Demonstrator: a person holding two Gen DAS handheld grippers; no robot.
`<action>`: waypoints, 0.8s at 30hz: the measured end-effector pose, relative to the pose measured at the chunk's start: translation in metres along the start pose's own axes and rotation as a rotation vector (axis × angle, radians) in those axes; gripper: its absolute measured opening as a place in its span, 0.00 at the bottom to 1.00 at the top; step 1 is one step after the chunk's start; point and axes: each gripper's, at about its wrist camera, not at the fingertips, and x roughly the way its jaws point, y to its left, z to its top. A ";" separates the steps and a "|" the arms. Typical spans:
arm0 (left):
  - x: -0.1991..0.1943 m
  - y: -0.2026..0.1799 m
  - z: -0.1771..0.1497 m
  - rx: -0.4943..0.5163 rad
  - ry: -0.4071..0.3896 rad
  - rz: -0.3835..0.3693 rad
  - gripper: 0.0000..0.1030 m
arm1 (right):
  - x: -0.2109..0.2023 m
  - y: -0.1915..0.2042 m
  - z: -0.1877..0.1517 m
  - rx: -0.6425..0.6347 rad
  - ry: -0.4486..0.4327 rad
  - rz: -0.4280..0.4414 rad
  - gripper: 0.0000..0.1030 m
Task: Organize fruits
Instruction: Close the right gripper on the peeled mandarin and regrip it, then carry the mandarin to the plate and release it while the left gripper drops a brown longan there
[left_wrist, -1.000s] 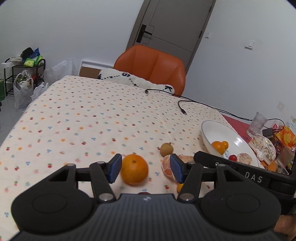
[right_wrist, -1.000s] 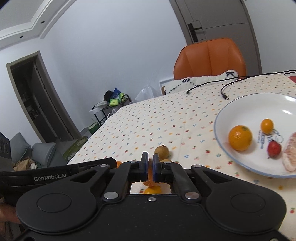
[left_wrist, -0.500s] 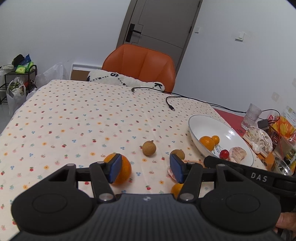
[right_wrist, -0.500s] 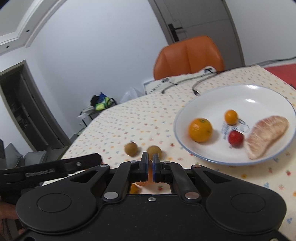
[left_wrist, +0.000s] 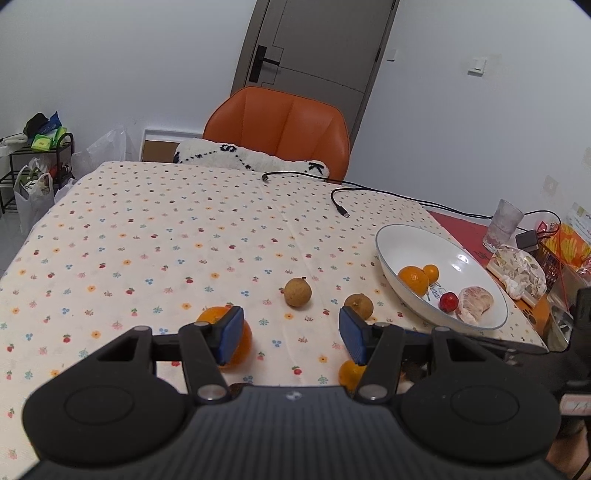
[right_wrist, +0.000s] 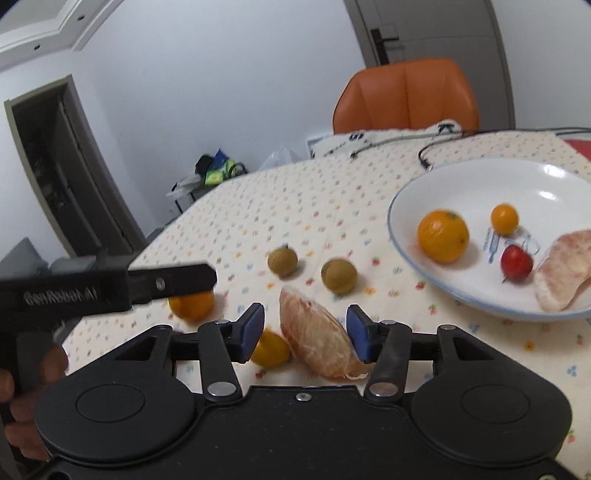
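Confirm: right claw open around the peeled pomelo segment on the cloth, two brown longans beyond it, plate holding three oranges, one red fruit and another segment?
Not quite: the plate holds two orange fruits, not three: a large orange and a small one, as the right wrist view shows. The rest stands: right claw open around the pomelo segment, two longans beyond, red fruit and second segment on the plate.

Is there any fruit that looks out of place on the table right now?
Yes. A peeled pomelo segment lies bare on the tablecloth, between the open fingers of the right claw, while a similar segment is already in the white bowl. Two longans and some oranges are also loose outside the bowl.
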 end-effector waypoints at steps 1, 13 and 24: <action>0.000 -0.001 0.000 0.001 0.000 -0.002 0.54 | 0.001 -0.003 0.000 0.014 -0.002 0.014 0.45; 0.004 -0.017 -0.002 0.034 0.007 -0.020 0.54 | -0.011 -0.011 -0.003 0.034 -0.016 0.013 0.15; 0.023 -0.036 -0.001 0.069 0.019 -0.025 0.54 | -0.038 -0.030 -0.004 0.062 -0.068 -0.026 0.15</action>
